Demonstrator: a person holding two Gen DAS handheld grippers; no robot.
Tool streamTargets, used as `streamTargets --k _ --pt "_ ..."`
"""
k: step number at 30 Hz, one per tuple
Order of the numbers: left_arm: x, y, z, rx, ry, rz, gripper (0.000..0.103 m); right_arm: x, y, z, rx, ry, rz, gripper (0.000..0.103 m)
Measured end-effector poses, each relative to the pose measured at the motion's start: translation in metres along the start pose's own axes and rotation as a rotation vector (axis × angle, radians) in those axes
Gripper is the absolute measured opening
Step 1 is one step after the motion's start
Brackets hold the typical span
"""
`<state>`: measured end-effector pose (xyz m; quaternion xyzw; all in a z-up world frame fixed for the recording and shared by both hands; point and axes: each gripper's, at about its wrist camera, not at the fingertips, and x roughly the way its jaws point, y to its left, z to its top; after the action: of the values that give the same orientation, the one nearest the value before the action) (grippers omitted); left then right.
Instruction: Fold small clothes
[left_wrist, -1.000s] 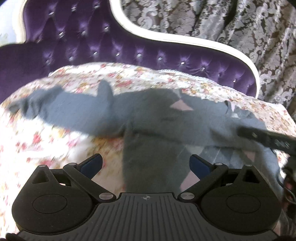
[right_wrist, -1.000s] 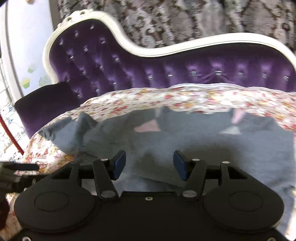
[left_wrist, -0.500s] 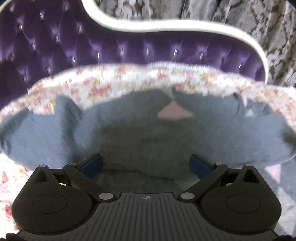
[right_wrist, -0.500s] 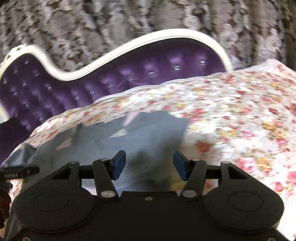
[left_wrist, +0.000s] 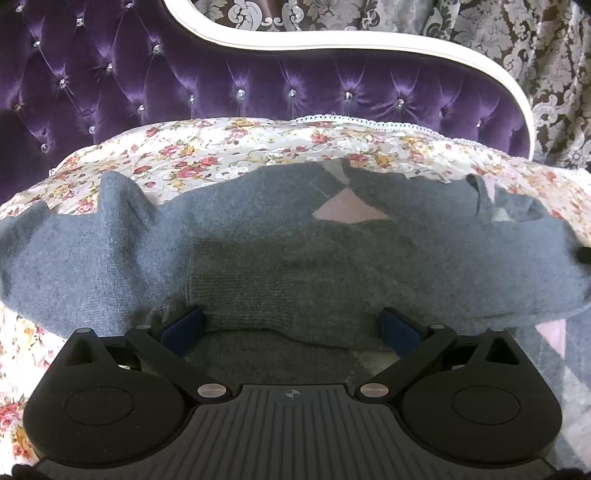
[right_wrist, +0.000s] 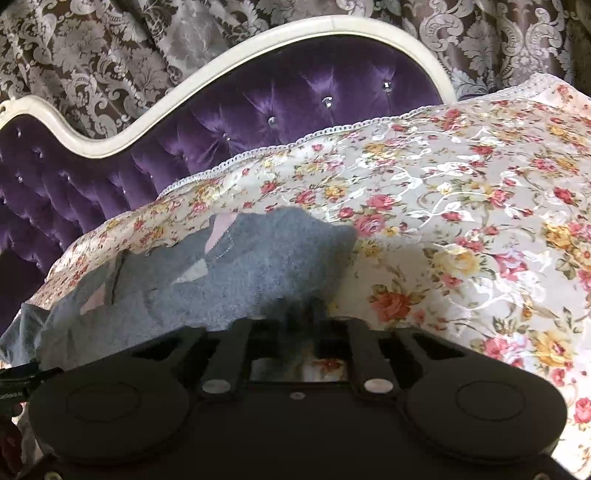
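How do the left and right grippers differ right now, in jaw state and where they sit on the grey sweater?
The left gripper has its jaws wide apart, empty, over the middle of the grey sweater; the right gripper has its jaws closed, pinching the sweater's edge. The left looks across knit fabric on all sides; the right sits at the garment's end, with the floral cover bare beside it. Both are low over the same sweater.

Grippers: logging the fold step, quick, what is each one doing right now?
Left gripper: open, jaws wide apart over the grey sweater, gripping nothing.
Right gripper: shut on the sweater's edge.
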<state>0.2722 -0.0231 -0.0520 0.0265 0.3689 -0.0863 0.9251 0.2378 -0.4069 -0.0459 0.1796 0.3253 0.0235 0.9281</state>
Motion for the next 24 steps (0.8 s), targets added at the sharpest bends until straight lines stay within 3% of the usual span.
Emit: streamTargets --k 4,9,11,15,17,18,19,24 --pt "-0.005 0.000 0.001 -0.022 -0.024 -0.040 0.102 -0.006 -0.007 0.010 -0.054 -0.013 -0.079 0.009" --pt "0.007 -0.006 -0.004 0.030 -0.014 0.002 0.103 0.002 -0.020 0.008 -0.047 0.033 -0.137 0.004" --pt "0.007 -0.005 -0.003 0.027 -0.007 -0.003 0.103 -0.009 -0.027 0.006 0.008 -0.005 -0.109 0.015" --pt "0.009 -0.002 -0.001 0.015 0.009 -0.016 0.103 -0.041 -0.017 -0.004 -0.028 -0.059 -0.054 0.018" --pt "0.008 -0.002 -0.003 0.015 0.009 -0.013 0.103 -0.056 -0.007 -0.014 -0.076 -0.065 -0.040 0.030" --pt "0.009 -0.003 -0.003 0.018 0.009 -0.010 0.103 -0.061 -0.003 -0.019 -0.088 -0.060 -0.032 0.046" --pt "0.008 -0.003 -0.003 0.016 0.009 -0.009 0.103 -0.063 0.000 -0.022 -0.100 -0.055 -0.027 0.052" --pt "0.009 -0.004 -0.002 0.009 0.016 -0.009 0.103 -0.054 0.022 -0.040 -0.215 -0.009 -0.055 0.052"
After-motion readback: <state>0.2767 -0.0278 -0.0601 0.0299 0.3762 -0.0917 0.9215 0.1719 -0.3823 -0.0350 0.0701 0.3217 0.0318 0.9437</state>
